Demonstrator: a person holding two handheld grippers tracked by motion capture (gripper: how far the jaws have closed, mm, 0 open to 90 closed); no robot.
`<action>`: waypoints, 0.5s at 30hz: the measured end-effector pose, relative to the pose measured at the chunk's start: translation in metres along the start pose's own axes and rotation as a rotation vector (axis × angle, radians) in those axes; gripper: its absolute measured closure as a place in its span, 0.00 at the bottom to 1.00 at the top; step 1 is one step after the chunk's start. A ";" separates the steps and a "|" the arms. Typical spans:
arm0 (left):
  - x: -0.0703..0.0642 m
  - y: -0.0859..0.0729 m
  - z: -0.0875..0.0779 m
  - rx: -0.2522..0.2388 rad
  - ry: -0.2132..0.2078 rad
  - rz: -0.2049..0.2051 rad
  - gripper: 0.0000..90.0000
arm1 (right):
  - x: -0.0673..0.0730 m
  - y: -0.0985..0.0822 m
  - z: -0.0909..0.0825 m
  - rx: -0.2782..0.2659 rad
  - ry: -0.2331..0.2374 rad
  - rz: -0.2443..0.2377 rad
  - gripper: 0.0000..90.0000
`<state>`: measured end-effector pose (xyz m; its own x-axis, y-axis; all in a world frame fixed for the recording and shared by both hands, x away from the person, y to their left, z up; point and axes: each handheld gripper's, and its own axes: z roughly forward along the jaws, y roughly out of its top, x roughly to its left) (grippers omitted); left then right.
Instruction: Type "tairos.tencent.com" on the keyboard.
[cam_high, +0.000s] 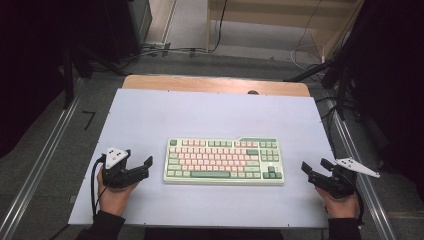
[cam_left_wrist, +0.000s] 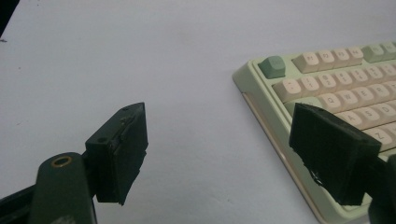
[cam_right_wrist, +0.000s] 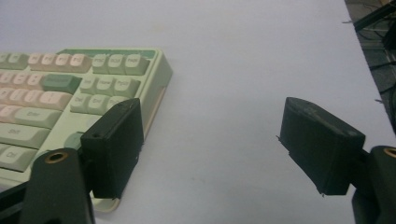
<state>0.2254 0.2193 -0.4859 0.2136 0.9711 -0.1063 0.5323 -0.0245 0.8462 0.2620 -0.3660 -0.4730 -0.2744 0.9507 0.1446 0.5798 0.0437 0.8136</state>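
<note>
The left gripper has its jaws spread wide over the pale table, nothing between them. The keyboard lies ahead to the right, its near corner running behind the right jaw, which overlaps its keys.

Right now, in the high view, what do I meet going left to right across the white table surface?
Left gripper, held open in the person's left hand → green and pink keyboard at the middle of the table → right gripper, also open, in the right hand.
</note>
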 end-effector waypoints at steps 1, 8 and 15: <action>0.001 0.000 0.000 0.005 -0.003 -0.006 0.22 | -0.002 -0.001 -0.001 0.002 -0.002 0.005 0.22; 0.006 -0.003 -0.002 0.007 0.020 -0.018 0.22 | -0.015 -0.006 -0.005 0.011 -0.035 0.034 0.22; 0.013 -0.005 0.001 0.023 0.025 -0.053 0.22 | -0.020 -0.008 -0.007 0.012 -0.048 0.046 0.22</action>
<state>0.2265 0.2316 -0.4920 0.1641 0.9769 -0.1369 0.5608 0.0218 0.8276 0.2576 -0.3879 -0.4790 -0.2103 0.9654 0.1539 0.6000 0.0032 0.8000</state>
